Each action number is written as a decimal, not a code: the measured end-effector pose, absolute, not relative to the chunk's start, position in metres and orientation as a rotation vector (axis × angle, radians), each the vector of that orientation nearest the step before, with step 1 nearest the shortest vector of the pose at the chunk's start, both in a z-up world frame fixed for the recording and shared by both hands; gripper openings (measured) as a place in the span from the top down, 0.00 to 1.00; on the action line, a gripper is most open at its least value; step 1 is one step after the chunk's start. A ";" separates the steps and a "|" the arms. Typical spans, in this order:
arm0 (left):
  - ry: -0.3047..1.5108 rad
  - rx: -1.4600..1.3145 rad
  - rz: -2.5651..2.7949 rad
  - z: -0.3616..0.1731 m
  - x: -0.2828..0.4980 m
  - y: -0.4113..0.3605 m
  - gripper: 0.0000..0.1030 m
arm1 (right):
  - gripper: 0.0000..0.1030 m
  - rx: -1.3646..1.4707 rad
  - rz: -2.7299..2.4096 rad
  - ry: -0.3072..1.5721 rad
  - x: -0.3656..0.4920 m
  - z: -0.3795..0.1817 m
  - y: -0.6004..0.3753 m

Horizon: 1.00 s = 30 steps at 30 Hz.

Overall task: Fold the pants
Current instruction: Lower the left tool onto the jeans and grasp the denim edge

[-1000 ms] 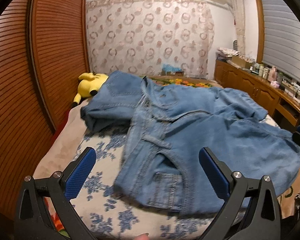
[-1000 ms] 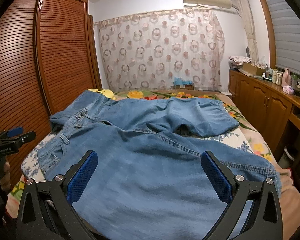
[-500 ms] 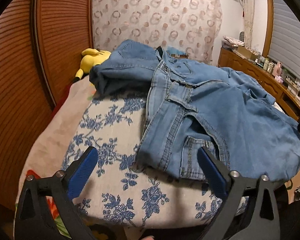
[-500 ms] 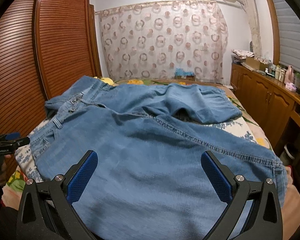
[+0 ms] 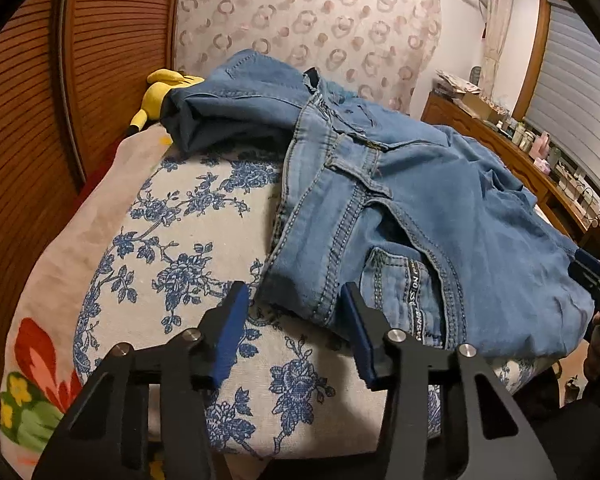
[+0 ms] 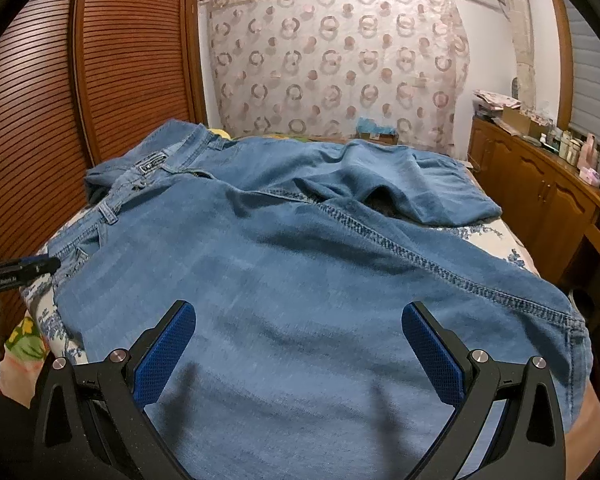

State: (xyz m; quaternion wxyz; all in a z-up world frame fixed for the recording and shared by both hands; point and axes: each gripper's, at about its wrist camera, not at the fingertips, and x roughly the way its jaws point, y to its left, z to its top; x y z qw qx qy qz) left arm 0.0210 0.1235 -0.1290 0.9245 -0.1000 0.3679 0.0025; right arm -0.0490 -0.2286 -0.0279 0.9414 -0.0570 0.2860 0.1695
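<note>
Reaching stage: left tongs (image 5: 294, 322) half-open at the jeans' (image 5: 440, 216) waistband corner near the bed's (image 5: 188, 240) edge; right tongs (image 6: 300, 348) wide open. Next, pinch the denim.

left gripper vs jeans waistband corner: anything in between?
Nothing. In the left wrist view the left gripper stands open around the jeans waistband corner, with only floral bedsheet beneath.
</note>
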 end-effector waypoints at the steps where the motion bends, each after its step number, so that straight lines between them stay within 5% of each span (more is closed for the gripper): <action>1: 0.758 -0.210 -0.002 -0.128 0.022 0.124 0.57 | 0.00 -0.121 0.345 0.586 -0.049 -0.028 -0.228; 10: 0.724 -0.186 -0.066 -0.113 0.020 0.119 0.87 | 0.00 -0.133 0.355 0.593 -0.042 -0.025 -0.225; 30: 0.474 -0.006 -0.165 -0.005 0.061 0.064 0.88 | 0.00 -0.041 0.452 0.583 -0.046 -0.004 -0.231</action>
